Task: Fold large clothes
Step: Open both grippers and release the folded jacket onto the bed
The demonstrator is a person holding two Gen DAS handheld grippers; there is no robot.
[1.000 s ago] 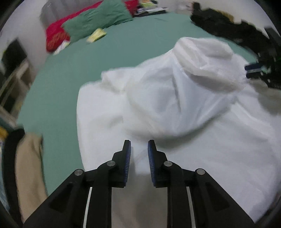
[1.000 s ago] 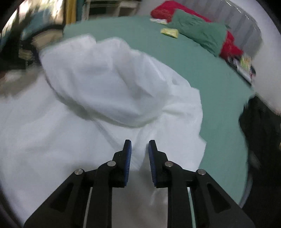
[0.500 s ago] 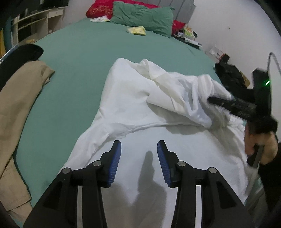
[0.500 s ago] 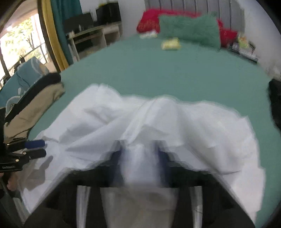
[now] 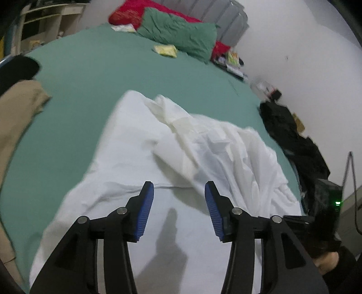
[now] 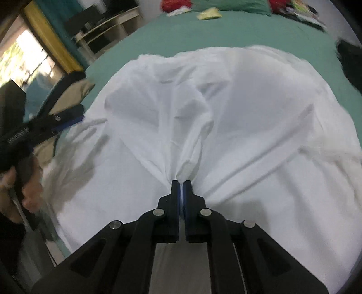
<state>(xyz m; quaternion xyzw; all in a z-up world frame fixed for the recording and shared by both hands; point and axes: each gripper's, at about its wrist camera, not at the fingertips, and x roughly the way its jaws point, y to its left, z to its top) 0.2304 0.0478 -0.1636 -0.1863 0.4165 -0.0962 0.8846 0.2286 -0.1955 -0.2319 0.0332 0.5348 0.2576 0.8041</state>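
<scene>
Jaws: left gripper (image 5: 179, 199) spread wide, holding nothing, hovering above the near part of the white garment (image 5: 172, 162); right gripper (image 6: 181, 187) pinched tight on a gathered fold of that garment (image 6: 226, 117), creases fanning out from the pinch. Garment: large, white, rumpled, lying on the green bed (image 5: 90, 77), one part bunched toward the right side. Tan clothing (image 5: 15, 117) at the left edge of the bed. Black clothing (image 5: 291, 140) at the right edge. Green pillow (image 5: 178, 36) and red pillow (image 5: 129, 13) at the head end, well apart from the garment.
</scene>
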